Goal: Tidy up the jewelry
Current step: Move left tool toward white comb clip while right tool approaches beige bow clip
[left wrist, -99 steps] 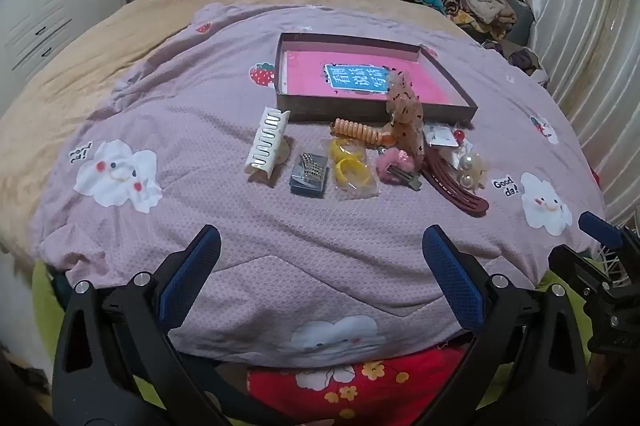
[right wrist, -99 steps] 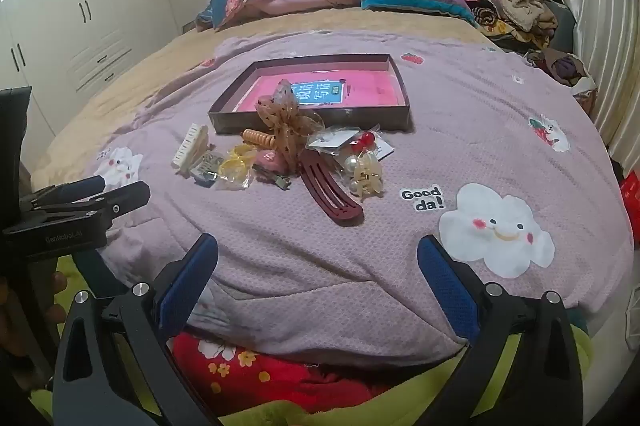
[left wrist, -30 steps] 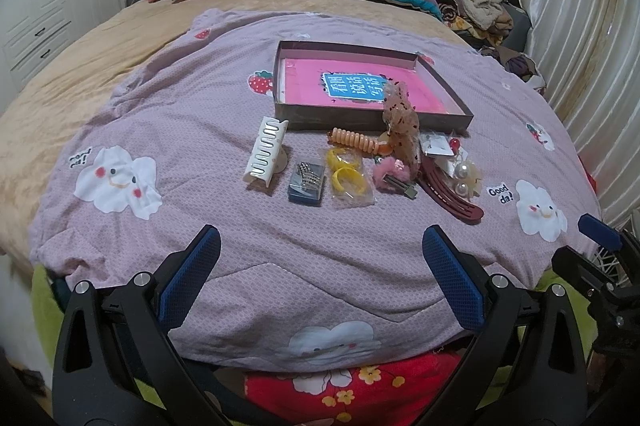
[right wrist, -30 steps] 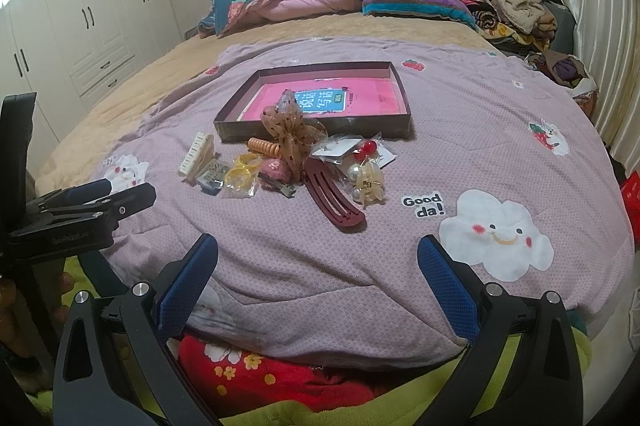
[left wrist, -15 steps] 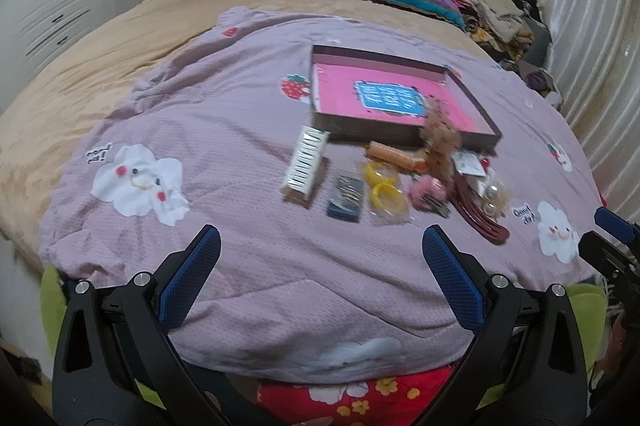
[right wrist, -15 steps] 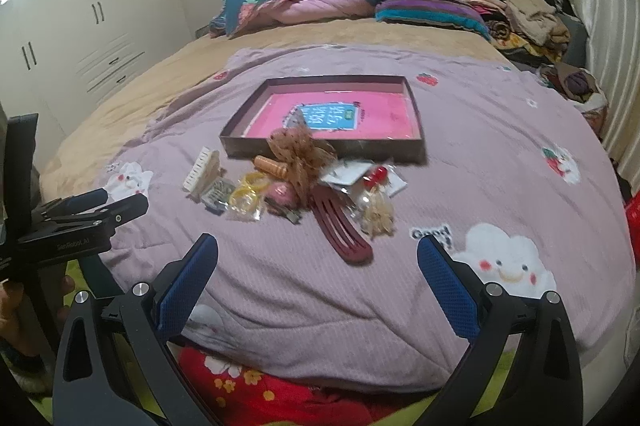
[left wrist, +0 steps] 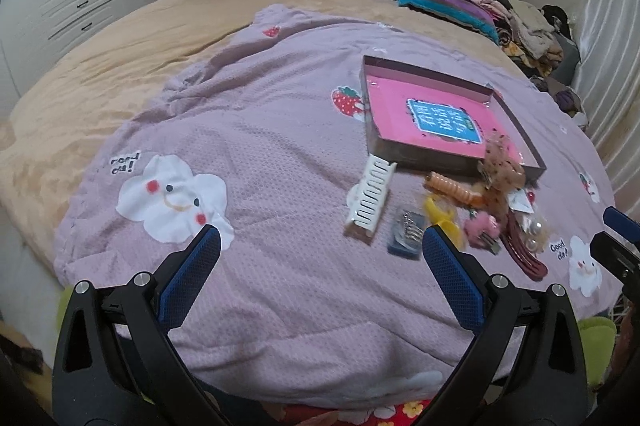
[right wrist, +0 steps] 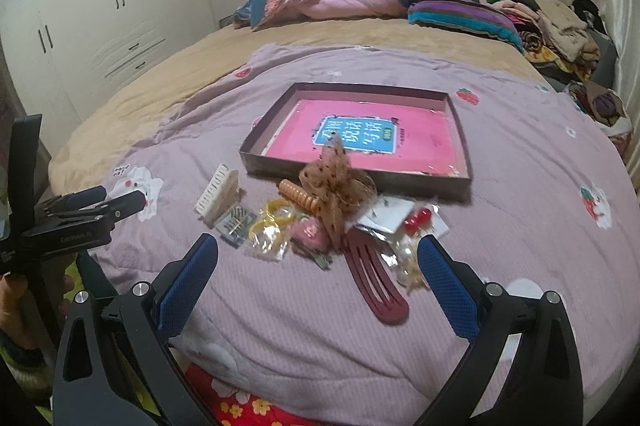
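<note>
A shallow brown tray with a pink bottom [right wrist: 352,175] [left wrist: 416,157] lies on the purple bedspread. In front of it sits a row of hair accessories: a white claw clip [right wrist: 216,195] [left wrist: 370,202], a dark card of pins [right wrist: 235,220], yellow rings in a bag [right wrist: 272,230], an orange spiral clip [right wrist: 298,199], a brown dotted bow [right wrist: 334,186], a pink pom clip [right wrist: 310,232], a dark red clip [right wrist: 376,286] and bagged pearl pieces [right wrist: 408,258]. My right gripper [right wrist: 316,280] is open just before the row. My left gripper [left wrist: 320,270] is open, left of the row.
Pillows and folded bedding [right wrist: 340,0] lie at the head of the bed, a clothes pile [right wrist: 560,26] at the right. White wardrobes [right wrist: 80,26] stand at the left. The left gripper shows in the right wrist view [right wrist: 92,208].
Both grippers have moved forward toward the bed and the accessories. The left view has swung left, so the items sit further right. Both stay open.
</note>
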`<state>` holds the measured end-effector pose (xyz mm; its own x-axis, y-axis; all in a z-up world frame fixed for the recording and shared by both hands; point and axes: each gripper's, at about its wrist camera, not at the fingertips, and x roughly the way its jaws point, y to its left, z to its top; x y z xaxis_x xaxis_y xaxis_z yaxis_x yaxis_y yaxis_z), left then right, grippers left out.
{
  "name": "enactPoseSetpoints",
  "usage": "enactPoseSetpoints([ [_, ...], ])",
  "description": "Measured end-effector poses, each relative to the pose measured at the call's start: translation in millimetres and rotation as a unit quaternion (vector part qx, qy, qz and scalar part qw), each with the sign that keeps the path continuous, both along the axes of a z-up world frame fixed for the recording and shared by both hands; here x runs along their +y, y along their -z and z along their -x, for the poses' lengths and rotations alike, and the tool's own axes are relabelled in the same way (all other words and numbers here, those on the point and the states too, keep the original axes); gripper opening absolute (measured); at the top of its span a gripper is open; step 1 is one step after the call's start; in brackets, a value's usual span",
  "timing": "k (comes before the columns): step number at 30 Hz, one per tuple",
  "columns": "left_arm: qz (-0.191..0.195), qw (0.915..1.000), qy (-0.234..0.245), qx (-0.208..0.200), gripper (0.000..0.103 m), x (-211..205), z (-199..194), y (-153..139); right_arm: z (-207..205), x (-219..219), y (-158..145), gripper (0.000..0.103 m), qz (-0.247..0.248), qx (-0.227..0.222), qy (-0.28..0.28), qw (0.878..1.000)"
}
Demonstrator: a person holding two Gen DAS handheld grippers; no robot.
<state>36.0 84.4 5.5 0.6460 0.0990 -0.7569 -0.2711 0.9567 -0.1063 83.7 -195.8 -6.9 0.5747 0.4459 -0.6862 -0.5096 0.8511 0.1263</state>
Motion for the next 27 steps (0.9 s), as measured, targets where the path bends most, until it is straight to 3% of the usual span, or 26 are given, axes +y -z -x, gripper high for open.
enactPoseSetpoints([
  [16, 0.034, 0.9963, 0.069, 0.037, 0.095, 4, -61, 39, -67, 23, 30, 0.098, 0.03, 0.017, 0.005, 0.999],
  [21, 0.039, 0.9941, 0.089, 0.049, 0.093, 2, -70, 51, -93, 30, 49, 0.081, 0.017, 0.062, -0.002, 0.998],
  [27, 0.039, 0.9922, 0.1, 0.063, 0.078, 1, -77, 62, -111, 35, 64, 0.061, -0.003, 0.097, -0.008, 0.995],
])
